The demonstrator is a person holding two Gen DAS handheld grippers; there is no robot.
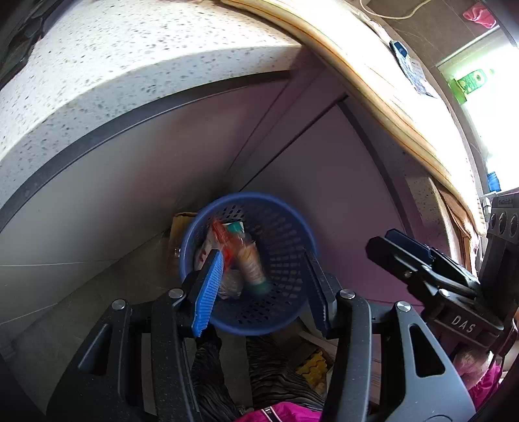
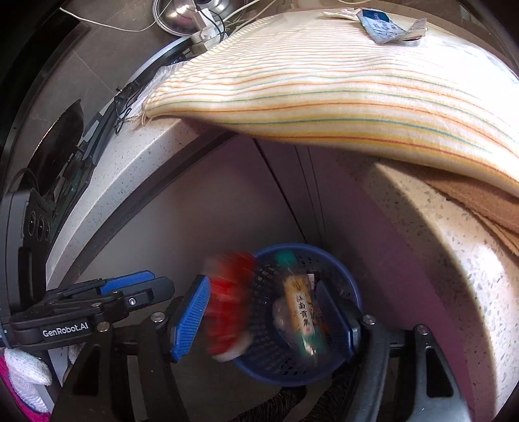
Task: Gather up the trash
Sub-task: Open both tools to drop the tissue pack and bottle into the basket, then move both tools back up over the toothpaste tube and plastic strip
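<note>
Below the speckled counter (image 1: 97, 65), on the floor, stood a blue perforated basket (image 1: 279, 246), already holding wrappers and a tan packet (image 2: 303, 311) printed with dark characters. Both grippers pointed steeply down over it. The left gripper (image 1: 264, 289) had its jaws apart with nothing pressed between the pads; an orange-red wrapper (image 1: 223, 240), blurred, sat in the basket at about ten o'clock. The right gripper (image 2: 275, 316) also stood with jaws apart, and a blurred red-and-white wrapper (image 2: 228, 305) hung just beside its left pad, at nine o'clock of the basket's rim; whether it touched the pad I could not tell. Such wrappers looked light, crinkly and slippery, probably best pinched flat across a folded edge. More litter (image 2: 386, 29) lay on the striped cloth (image 2: 324, 91) at twelve o'clock.
</note>
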